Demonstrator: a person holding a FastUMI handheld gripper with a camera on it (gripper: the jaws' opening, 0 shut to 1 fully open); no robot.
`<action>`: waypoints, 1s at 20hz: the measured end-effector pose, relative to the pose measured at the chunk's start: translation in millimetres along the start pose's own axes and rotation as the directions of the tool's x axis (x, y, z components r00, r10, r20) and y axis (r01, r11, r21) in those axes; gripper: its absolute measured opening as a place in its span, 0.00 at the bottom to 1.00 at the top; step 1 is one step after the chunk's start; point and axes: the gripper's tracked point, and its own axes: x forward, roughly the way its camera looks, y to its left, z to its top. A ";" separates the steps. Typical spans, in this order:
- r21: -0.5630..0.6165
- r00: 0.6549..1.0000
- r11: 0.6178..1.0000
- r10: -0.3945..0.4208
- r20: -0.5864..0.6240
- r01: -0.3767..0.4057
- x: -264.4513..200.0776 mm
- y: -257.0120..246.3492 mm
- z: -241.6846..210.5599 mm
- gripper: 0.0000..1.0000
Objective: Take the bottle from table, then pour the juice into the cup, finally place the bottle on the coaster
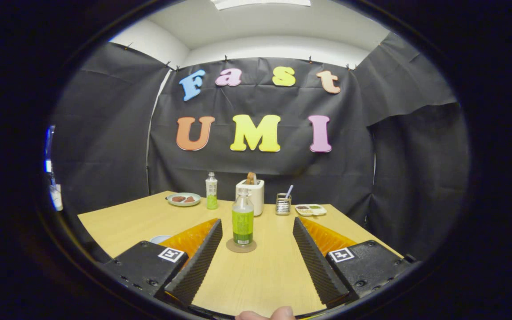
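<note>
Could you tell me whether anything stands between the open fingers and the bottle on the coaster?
Nothing visible does. The gripper is open, and the bottle stands upright on the coaster just ahead, between the fingers' lines. Only bare table lies before it. The toaster stands beyond it.

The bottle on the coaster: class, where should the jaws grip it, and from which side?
Grip the bottle at its labelled middle, coming straight in, level with the table. It stands upright on the coaster, just ahead of the open gripper, jaws apart to either side. The straight body probably holds more securely than the narrower neck.
</note>
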 end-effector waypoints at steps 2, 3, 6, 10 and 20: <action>0.021 1.000 1.000 -0.002 0.027 0.001 -17.0 8.4 0.4 1.00; 0.025 0.999 1.000 -0.001 0.037 0.001 -21.8 13.1 -1.3 1.00; 0.029 0.999 0.999 0.017 0.047 -0.018 -35.7 28.6 -6.7 1.00; 0.044 0.999 0.999 0.014 0.044 -0.016 -45.0 33.2 -16.6 1.00; -0.006 0.991 1.000 0.003 0.131 -0.003 -54.7 52.4 -6.6 1.00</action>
